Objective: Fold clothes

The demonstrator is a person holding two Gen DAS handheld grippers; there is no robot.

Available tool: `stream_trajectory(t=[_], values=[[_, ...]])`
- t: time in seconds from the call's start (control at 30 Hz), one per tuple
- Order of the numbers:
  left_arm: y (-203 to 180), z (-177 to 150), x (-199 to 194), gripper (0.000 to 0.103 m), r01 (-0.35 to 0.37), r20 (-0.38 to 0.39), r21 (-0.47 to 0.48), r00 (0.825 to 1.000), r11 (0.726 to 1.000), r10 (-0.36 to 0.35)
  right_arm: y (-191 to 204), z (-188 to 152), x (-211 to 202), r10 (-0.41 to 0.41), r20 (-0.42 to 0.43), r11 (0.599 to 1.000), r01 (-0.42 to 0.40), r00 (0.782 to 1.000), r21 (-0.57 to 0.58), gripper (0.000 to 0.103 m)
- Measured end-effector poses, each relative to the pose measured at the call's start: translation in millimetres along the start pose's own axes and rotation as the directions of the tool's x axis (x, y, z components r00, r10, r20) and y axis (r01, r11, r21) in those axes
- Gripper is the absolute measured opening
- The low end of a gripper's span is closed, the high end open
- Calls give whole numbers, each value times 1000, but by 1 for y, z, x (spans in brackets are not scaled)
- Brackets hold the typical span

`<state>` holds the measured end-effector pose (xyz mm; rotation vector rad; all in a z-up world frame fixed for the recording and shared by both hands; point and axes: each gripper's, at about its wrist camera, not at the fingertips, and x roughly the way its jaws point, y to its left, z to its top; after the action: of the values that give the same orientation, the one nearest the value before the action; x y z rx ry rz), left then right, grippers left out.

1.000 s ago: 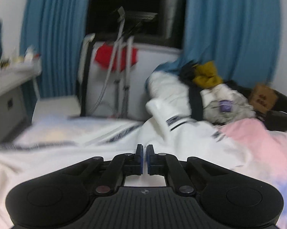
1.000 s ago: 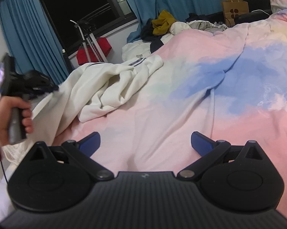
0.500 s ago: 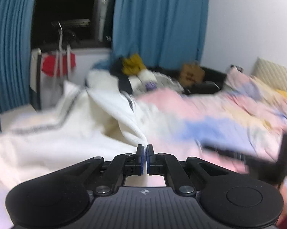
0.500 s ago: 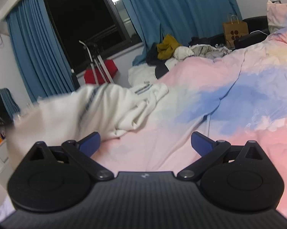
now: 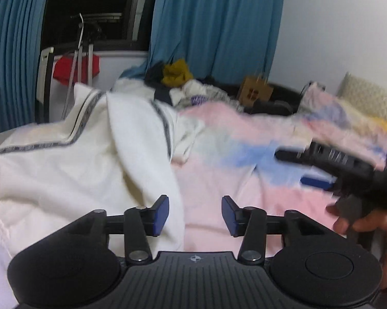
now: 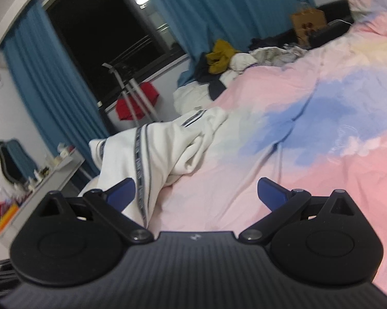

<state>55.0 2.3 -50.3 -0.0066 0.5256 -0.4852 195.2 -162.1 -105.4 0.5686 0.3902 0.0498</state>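
Observation:
A white garment [image 5: 64,170] with dark striped trim lies crumpled on the left side of the pink-and-blue bed cover [image 5: 219,180]. My left gripper [image 5: 195,215] is open just above the bed, and a fold of the garment hangs beside its left pad [image 5: 161,215]. In the right wrist view the same garment [image 6: 167,149] lies ahead and to the left of my right gripper [image 6: 196,193], which is open wide and holds nothing. The left wrist view shows the right gripper [image 5: 296,167], blurred, held by a hand [image 5: 353,221].
A pile of other clothes [image 6: 224,56] lies at the bed's far end, with a brown paper bag [image 6: 308,23] behind it. A red cloth on a stand [image 5: 75,67] and blue curtains [image 5: 214,25] are by the window. A cluttered desk [image 6: 39,177] stands to the left.
My left gripper was shut on the white garment's edge and has now opened, and its view swung right over the bed. The garment has settled onto the cover. The right gripper stayed open.

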Motion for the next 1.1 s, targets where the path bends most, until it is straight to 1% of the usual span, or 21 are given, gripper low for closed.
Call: stream_trajectory(t=[0.03,0.07,0.1,0.17,0.23,0.27,0.37,0.47,0.5,0.53,0.57,0.6,0.63,0.73,0.77,0.8,0.9,0.93,1.0,1.07,1.1], values=[[1,8,0,56,12,14,-12,1000,1000,-11,-2,0,0,-9,2,1000,9,1000,6,103],[2,16,0,65,23,28,-24,999,999,-22,-4,1,0,-18,3,1000,18,1000,11,103],[8,24,7,72,-2,37,-50,999,999,4,-6,1,1,-24,3,1000,24,1000,19,103],[19,41,21,76,-52,51,-104,997,993,58,-10,2,3,-23,-3,999,23,1000,42,103],[39,58,54,76,-134,21,-160,990,978,139,-14,2,8,-14,-15,998,15,1000,66,103],[51,64,72,75,-164,4,-187,986,969,167,-15,2,10,-12,-18,997,14,1000,73,103],[79,86,120,69,-195,-21,-269,980,943,196,-20,3,13,-5,-21,997,7,1000,78,103],[107,107,169,63,-225,-47,-348,974,910,223,-27,6,15,-8,-10,996,9,1000,89,103],[117,114,185,55,-235,-57,-374,971,897,231,-29,7,16,-9,-6,996,10,1000,93,103],[126,122,202,50,-245,-66,-399,969,883,239,-32,8,17,-10,-2,995,10,1000,96,103],[124,124,211,36,-249,-73,-389,968,887,240,-34,9,19,-12,-2,995,13,1000,97,103],[123,127,220,12,-253,-80,-377,967,891,241,-35,8,23,-17,-8,995,17,1000,94,103],[121,130,229,3,-257,-87,-366,966,894,242,-36,8,27,-21,-13,996,22,1000,91,103],[100,140,222,3,-200,-24,-291,979,936,202,-40,7,39,-36,-31,996,38,999,78,103],[91,143,213,2,-182,9,-253,982,950,190,-41,6,41,-41,-32,996,43,999,76,103],[80,148,201,2,-151,42,-222,985,963,165,-41,7,43,-45,-31,996,47,998,75,103],[47,161,161,2,-31,93,-136,995,990,44,-42,8,41,-49,-18,996,50,999,78,103],[37,162,150,2,7,85,-103,996,995,2,-42,9,39,-49,-12,996,50,999,75,103],[16,152,128,2,82,61,-34,995,996,-80,-39,11,33,-50,6,997,49,999,63,103],[-5,142,106,2,158,32,34,987,987,-159,-37,15,26,-52,27,997,51,998,55,103],[-13,128,97,2,189,13,41,982,981,-189,-37,16,21,-54,38,997,52,998,54,103]])
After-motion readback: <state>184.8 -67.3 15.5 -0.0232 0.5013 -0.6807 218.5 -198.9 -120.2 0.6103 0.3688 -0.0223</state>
